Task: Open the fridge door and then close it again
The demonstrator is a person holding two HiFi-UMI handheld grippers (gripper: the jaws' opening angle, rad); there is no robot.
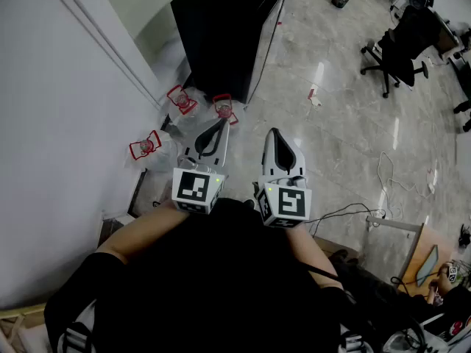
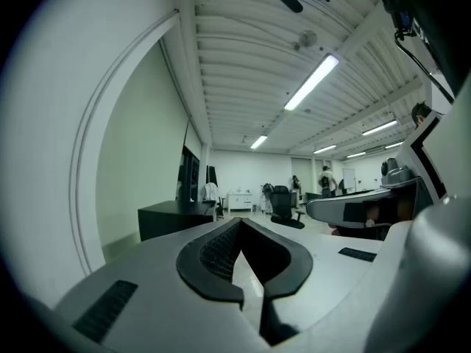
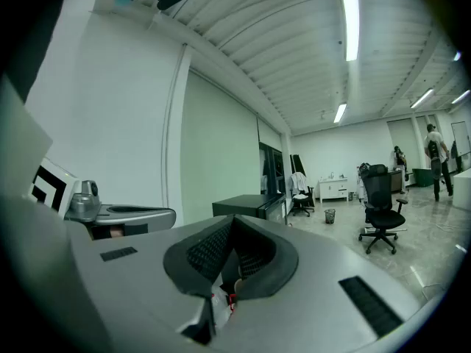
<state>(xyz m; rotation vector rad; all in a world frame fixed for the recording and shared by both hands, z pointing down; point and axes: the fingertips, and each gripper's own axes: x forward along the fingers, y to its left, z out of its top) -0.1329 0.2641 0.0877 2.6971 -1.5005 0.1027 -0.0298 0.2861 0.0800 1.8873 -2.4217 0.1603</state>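
Black fridge (image 1: pixel 228 31) upper centre of frame, left gripper (image 1: pixel 219 123) mid-frame, jaws pressed together on nothing, right gripper (image 1: pixel 274 133) just beside it, jaws likewise together, nothing held

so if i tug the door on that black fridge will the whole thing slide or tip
Probably won't tip: the fridge looks broad and boxy, standing flat on the floor. It could skid a little, though, since that floor is glossy and smooth. Its solid bulk suggests weight, so it should mostly stay put.
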